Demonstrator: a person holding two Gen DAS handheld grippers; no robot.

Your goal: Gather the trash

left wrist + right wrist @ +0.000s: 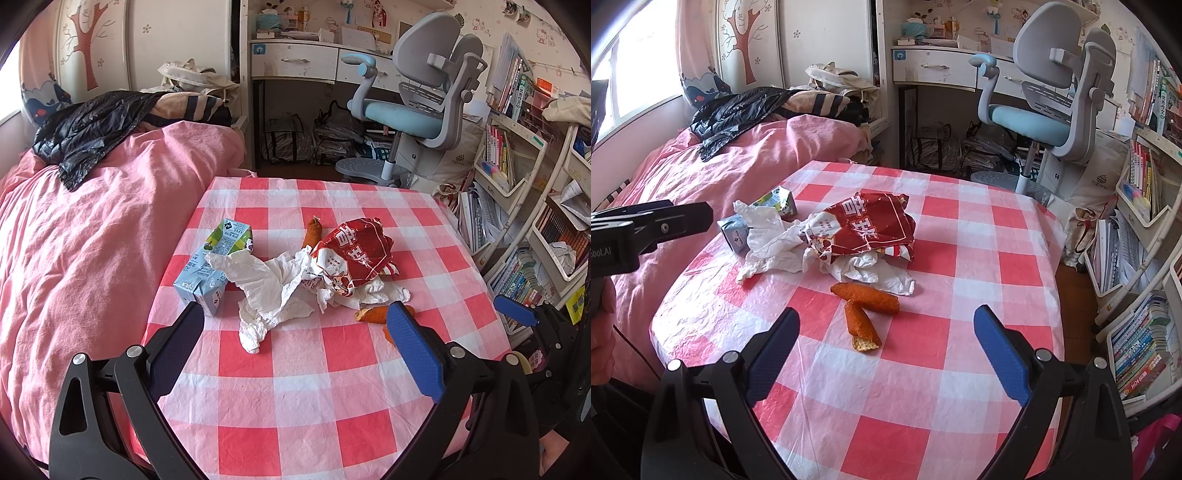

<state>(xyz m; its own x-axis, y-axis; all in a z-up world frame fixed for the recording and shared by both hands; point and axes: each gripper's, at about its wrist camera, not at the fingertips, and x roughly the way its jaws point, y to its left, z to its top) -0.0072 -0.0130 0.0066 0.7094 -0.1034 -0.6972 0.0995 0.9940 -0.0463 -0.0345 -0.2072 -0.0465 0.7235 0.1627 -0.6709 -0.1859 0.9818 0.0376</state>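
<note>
Trash lies in a heap on the red-and-white checked table (295,398) (960,369). A blue-green drink carton (212,264) (738,227) lies on its side at the left. Crumpled white tissue (269,291) (768,240) spreads beside it. A crushed red snack bag (354,254) (864,229) sits on more tissue. Two orange fried sticks (866,302) lie in front of the bag; another (314,230) lies behind it. My left gripper (295,325) is open, short of the tissue. My right gripper (886,328) is open, just short of the two sticks. Neither holds anything.
A bed with a pink cover (92,240) and a black jacket (92,129) borders the table's left edge. A grey-blue desk chair (417,103) and a desk stand behind. Bookshelves (535,221) crowd the right side. A hand (602,332) holds the left gripper's handle.
</note>
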